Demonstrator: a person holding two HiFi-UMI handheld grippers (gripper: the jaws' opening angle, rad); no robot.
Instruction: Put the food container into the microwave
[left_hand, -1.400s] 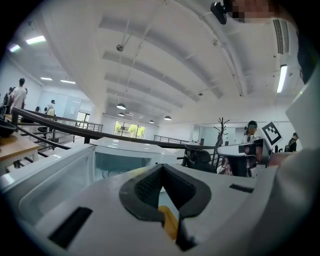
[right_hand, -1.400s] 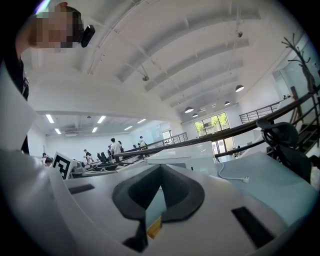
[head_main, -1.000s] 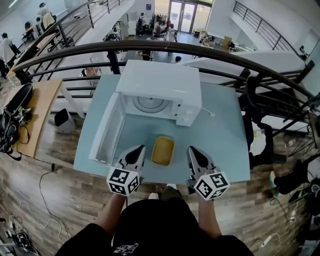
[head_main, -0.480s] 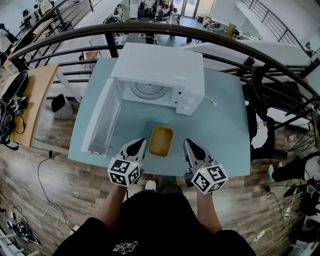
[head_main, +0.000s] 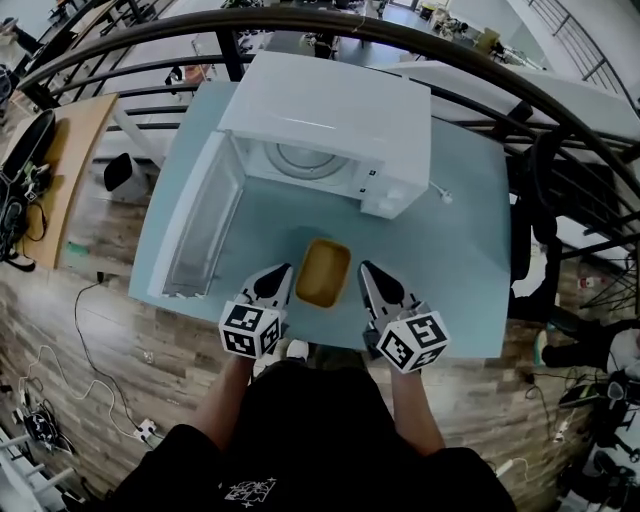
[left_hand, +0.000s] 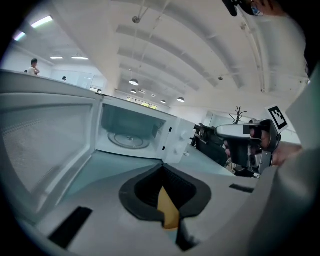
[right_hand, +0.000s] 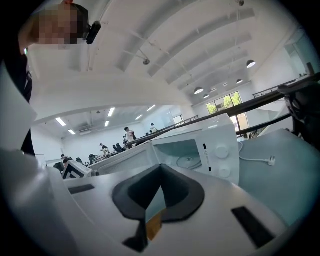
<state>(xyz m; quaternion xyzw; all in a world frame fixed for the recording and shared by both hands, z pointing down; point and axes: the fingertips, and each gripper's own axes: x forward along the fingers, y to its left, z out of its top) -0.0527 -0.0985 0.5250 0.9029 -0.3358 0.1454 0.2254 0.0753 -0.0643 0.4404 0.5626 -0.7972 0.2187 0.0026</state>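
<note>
A yellow food container (head_main: 322, 272) lies on the pale blue table (head_main: 455, 250), in front of a white microwave (head_main: 330, 110). The microwave's door (head_main: 195, 230) hangs wide open to the left, and the glass turntable (left_hand: 129, 140) shows inside. My left gripper (head_main: 279, 276) is just left of the container with its jaws shut and empty. Just right of it is my right gripper (head_main: 368, 272), whose jaws look shut too. In each gripper view only a yellow sliver of the container (left_hand: 169, 212) (right_hand: 154, 224) shows past the closed jaws. Neither gripper visibly touches it.
A black railing (head_main: 470, 95) curves behind the table. The microwave's white cable and plug (head_main: 440, 192) lie on the table at its right. A wooden bench with black bags (head_main: 30, 170) stands far left. Cables run over the wooden floor (head_main: 90, 400).
Both grippers have sunk and come forward, and now flank the container's near end. Container, microwave and door have not moved on the table.
</note>
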